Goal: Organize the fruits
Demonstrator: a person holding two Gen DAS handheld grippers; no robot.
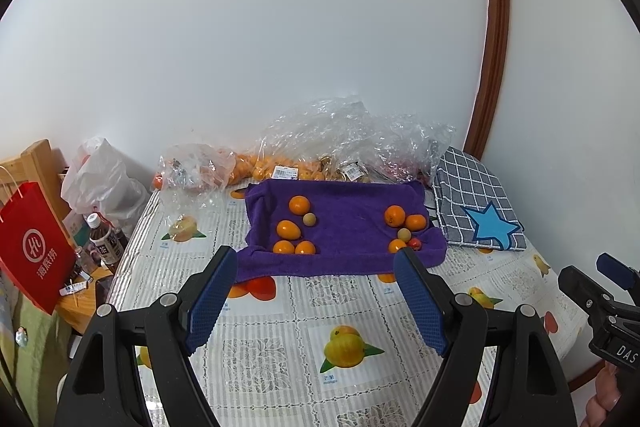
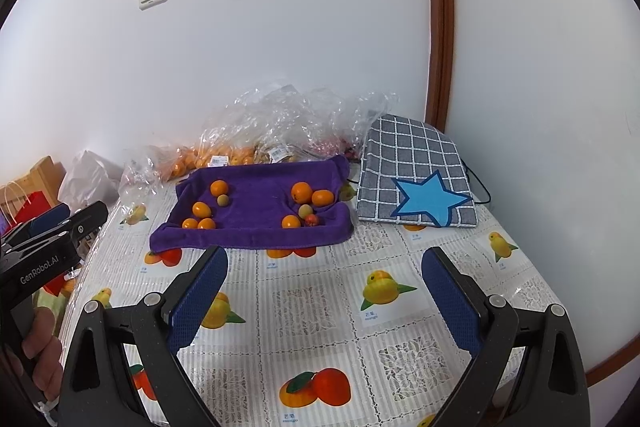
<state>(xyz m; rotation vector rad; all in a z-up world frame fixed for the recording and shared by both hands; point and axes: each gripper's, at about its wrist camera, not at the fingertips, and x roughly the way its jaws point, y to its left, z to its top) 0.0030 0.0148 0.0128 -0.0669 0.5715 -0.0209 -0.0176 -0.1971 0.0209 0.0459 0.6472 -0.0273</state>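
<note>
On the desk with its fruit-print plastic cover (image 2: 320, 307), the purple towel (image 1: 352, 227) holds small orange citrus fruits in a left cluster (image 1: 289, 229) and a right cluster (image 1: 402, 219), each mixed with a tan fruit. Sorting looks barely begun. Left gripper (image 1: 316, 303) and right gripper (image 2: 324, 299) hover near, jaws spread, empty.

I see ahead of my left gripper (image 1: 316, 291) a plush matt purple towel (image 1: 352, 227) | glossy smooth orange fruits (image 1: 299, 205) on it | beyond, crinkled shiny clear plastic bags (image 1: 340, 135) | beneath me, glossy printed tablecloth (image 2: 312, 311) | gripper pads (image 1: 212, 301): textured blue, arms matt black plastic.
</note>
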